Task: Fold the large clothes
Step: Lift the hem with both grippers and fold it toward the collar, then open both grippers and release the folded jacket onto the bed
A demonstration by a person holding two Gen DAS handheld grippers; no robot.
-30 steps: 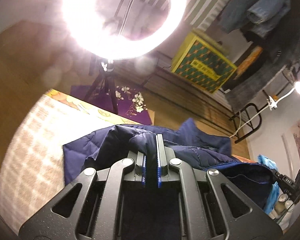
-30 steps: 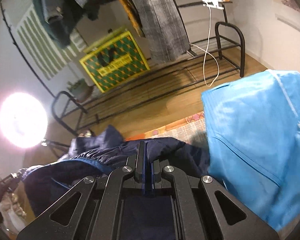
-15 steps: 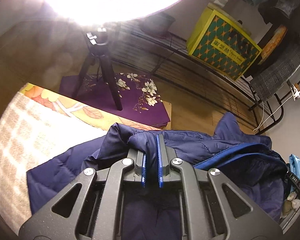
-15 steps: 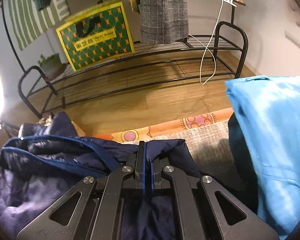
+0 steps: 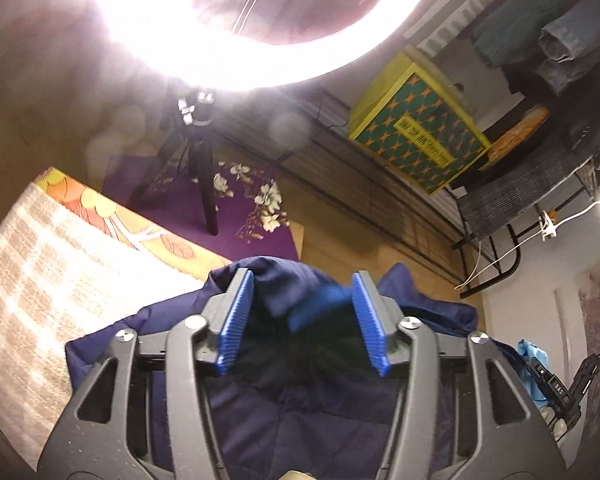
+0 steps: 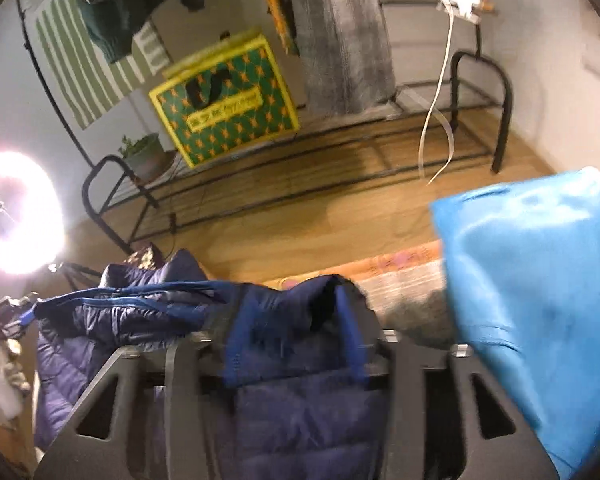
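Note:
A navy quilted jacket [image 5: 332,412] lies bunched on a beige patterned bed cover [image 5: 40,280]. My left gripper [image 5: 303,292] is open, its blue-padded jaws wide apart with a fold of the jacket lying loose between them. In the right wrist view the jacket [image 6: 296,344] also lies between the jaws of my right gripper [image 6: 290,312], which is open; this view is blurred. The jacket's far part with a blue zip edge [image 6: 132,300] lies to the left.
A bright blue garment [image 6: 540,312] lies on the bed at the right. A ring light on a tripod [image 5: 200,152] stands on a purple floral mat [image 5: 236,204]. A black rack [image 6: 300,168] holds a yellow-green box [image 6: 224,100], with clothes hanging above.
Both grippers were shut on the navy jacket and have opened, letting the fabric go. Both views have tilted upward from half a second ago.

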